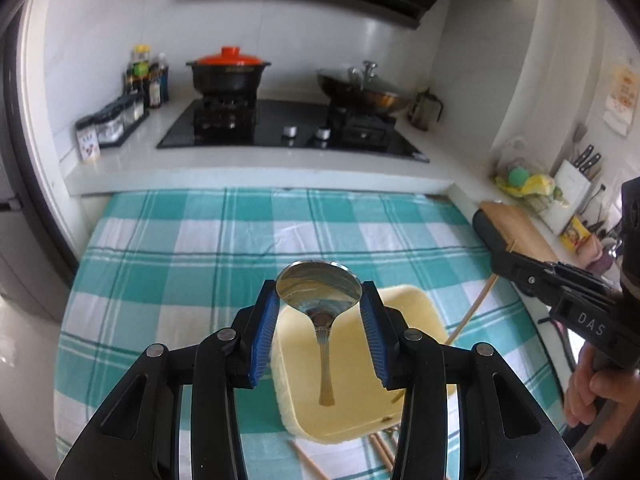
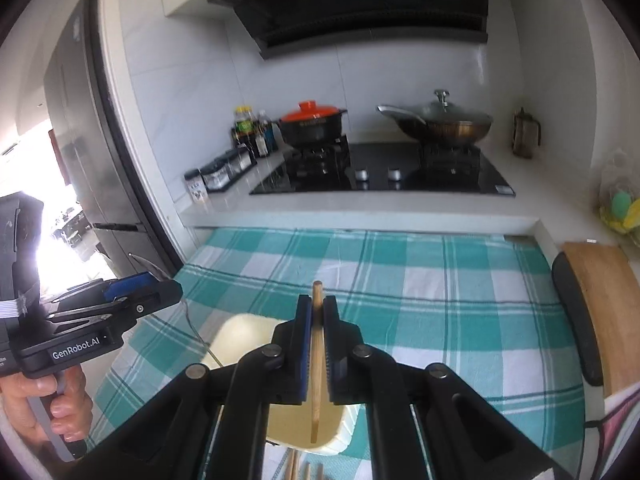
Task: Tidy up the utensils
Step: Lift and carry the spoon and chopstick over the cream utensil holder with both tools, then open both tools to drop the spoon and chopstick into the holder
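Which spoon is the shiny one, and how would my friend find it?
Find the green-and-white checked cloth in front of the stove, then the pale yellow tray on it. Above the tray, the left tool pinches a metal spoon by its bowl, handle hanging down. It's mirror-shiny; the other utensils nearby are wooden chopsticks.

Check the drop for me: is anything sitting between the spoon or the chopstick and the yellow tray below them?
Nothing visible blocks either. The left tool holds the spoon by its bowl over the yellow tray, handle hanging down. The right tool clamps the chopstick over the same tray, whose visible part looks bare.
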Tool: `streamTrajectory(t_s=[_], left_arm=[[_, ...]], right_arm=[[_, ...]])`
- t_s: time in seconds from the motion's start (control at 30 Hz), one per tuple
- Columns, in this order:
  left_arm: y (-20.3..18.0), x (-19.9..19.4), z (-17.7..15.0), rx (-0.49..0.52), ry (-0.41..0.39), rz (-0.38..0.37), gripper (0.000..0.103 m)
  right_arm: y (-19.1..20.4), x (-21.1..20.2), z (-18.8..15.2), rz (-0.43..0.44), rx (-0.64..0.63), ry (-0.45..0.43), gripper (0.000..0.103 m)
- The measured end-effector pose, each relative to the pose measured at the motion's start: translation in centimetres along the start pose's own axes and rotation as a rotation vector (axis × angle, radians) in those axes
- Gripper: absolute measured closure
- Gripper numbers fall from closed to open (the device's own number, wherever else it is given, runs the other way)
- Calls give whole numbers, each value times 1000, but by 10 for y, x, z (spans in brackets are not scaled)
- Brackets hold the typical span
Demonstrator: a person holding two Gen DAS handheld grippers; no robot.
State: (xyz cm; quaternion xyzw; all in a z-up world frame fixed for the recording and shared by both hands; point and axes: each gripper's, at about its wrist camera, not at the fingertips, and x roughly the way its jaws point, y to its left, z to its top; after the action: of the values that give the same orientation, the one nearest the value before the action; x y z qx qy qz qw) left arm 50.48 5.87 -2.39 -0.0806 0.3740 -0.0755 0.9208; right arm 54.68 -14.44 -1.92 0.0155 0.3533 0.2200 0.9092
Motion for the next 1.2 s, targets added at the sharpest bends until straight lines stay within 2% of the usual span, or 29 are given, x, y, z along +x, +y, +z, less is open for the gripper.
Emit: streamTrajectory(t_s=[0.13,0.23,0.47,0.5,0.53,0.57,0.6,0.77,0.8,0.83,0.9,1.0,1.1,1.2], left_arm=[[8,28,-7,-8,56,35,61],[8,43,-8,-9,76,53,61],[1,69,-8,-14,126,35,60],[-1,71,-9,-11,125,44,60],[-1,73,-9,-11,123,56,60],[0,74,-10,-21,125,62,60],[2,73,-11,-38,123,59,59],[12,46,-20,-81,93,0,53],[14,34,-25,-77,77,-16,48],[17,20,-32,-73,61,-23,45],[24,-11,-53,-60,32,-29,32],[37,-56,-99,-44,44,-35,24],[44,-91,-157,-39,71,-40,20],[44,-116,-221,-67,84,-29,19]], right_arm=[[-12,30,1,12,38,83,97],[-16,47,4,2,60,92,97],[-22,76,8,-20,114,116,93],[-23,79,7,-22,119,119,88],[-24,79,5,-22,125,119,74],[-25,78,2,-19,136,114,66],[-26,73,0,-15,150,100,53],[-24,18,-16,-18,137,-11,51],[-23,3,-22,-14,124,-30,51],[-22,-13,-29,-11,110,-45,51],[-17,-47,-51,-13,69,-66,47],[-9,-92,-97,-35,-10,-64,44],[-2,-123,-159,-78,-69,-42,42],[6,-138,-225,-125,-73,-36,42]])
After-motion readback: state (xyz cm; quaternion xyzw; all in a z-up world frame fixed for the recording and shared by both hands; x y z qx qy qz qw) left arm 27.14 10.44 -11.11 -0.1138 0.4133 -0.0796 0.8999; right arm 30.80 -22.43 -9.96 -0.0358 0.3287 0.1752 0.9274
